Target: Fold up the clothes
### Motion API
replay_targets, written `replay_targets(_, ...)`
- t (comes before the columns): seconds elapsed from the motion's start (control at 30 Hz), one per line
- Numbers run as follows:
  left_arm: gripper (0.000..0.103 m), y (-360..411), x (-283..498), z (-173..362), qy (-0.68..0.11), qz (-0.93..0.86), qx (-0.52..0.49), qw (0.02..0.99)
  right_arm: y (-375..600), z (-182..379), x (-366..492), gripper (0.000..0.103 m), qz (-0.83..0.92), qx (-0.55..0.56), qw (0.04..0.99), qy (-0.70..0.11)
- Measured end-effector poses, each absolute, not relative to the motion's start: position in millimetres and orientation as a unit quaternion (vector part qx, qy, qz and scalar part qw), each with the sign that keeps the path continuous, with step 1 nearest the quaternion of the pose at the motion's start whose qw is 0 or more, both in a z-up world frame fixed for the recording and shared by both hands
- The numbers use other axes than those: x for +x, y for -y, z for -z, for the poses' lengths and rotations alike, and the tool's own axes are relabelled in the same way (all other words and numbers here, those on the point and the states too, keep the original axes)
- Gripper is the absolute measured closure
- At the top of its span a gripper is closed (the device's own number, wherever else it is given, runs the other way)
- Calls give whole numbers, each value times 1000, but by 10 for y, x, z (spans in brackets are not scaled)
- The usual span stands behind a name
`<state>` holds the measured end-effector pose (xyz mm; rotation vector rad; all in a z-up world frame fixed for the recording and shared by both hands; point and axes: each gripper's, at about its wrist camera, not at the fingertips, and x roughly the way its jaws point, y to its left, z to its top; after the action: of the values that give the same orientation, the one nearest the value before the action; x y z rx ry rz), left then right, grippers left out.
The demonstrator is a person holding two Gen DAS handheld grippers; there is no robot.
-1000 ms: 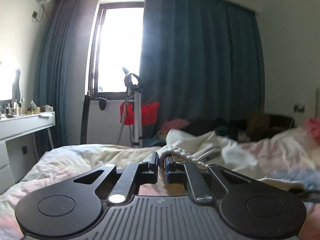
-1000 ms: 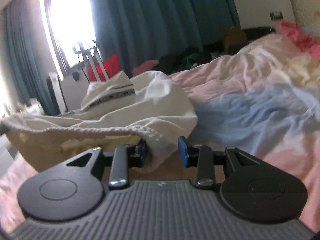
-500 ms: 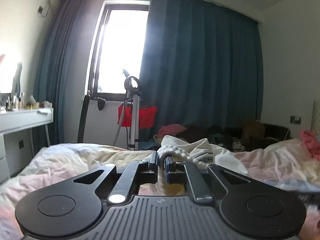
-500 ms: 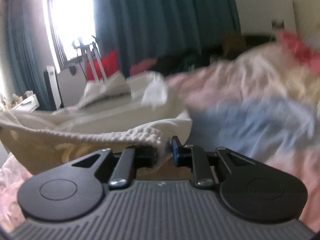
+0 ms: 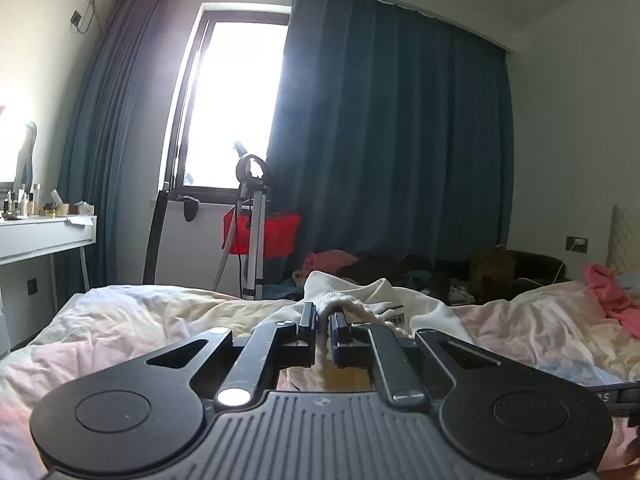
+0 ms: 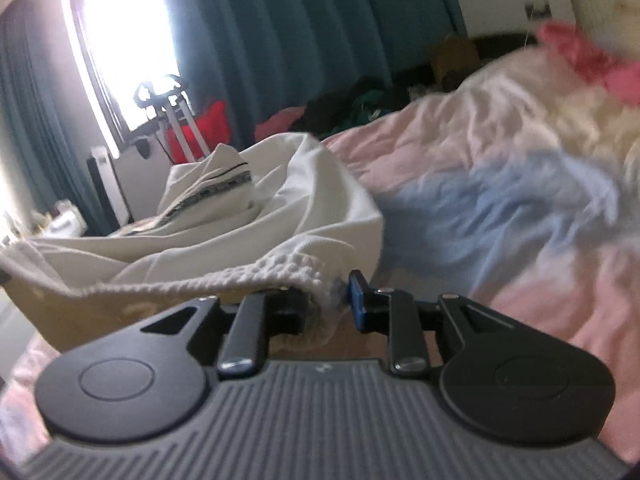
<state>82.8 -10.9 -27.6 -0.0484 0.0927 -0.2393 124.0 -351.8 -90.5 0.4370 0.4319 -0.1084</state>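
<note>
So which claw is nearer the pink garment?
Likely right. The right claw, jaws opening with the white hem between them, faces the pink garment; the left claw is farther left.

A white garment with a knitted, ribbed hem lies bunched on the pastel bedcover. Its hem is stretched taut and lifted off the bed, a black-and-white patterned band showing on a raised fold behind. In the left view the same hem is pinched up at its edge.

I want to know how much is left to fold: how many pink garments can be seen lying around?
2: one crumpled pink garment on the bed's right side near the headboard, another pink garment in the clothes pile below the curtain. More may be buried there.
</note>
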Motion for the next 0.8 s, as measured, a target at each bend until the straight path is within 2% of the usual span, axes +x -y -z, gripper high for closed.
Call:
replay_targets(0.17, 96, 55, 931, 306, -63, 105, -36, 992, 3421, 1022, 1288, 61, 17, 223, 945, -240)
replay_targets(0.23, 96, 38, 946, 313, -68, 103, -40, 992, 3358, 1064, 1353, 45, 31, 188, 947, -259)
replay_targets(0.27, 96, 36, 946, 311, -67, 103, -40, 992, 3317, 1100, 1408, 26, 46, 159, 948, -273)
replay_targets(0.3, 96, 36, 946, 309, -66, 104, -41, 991, 3292, 1135, 1455, 16, 58, 137, 947, -286)
replay_targets(0.43, 96, 66, 923, 316, -65, 111, -35, 991, 3379, 1247, 1504, 16, 76, 152, 937, -304)
replay_targets(0.5, 96, 69, 912, 322, -66, 110, -36, 991, 3417, 1223, 1462, 18, 77, 171, 941, -282)
replay_targets(0.53, 96, 66, 916, 326, -68, 109, -37, 991, 3431, 1185, 1426, 22, 75, 179, 945, -265)
replay_targets(0.63, 95, 53, 950, 346, -81, 103, -40, 991, 3448, 1057, 1355, 49, 67, 196, 952, -226)
replay_targets(0.67, 95, 48, 965, 360, -86, 102, -41, 990, 3443, 1022, 1347, 64, 65, 197, 953, -221)
replay_targets(0.7, 95, 47, 978, 375, -91, 102, -42, 990, 3433, 1008, 1356, 68, 65, 191, 953, -225)
replay_targets(0.8, 94, 59, 1008, 418, -104, 100, -39, 989, 3444, 1080, 1428, 70, 58, 194, 944, -261)
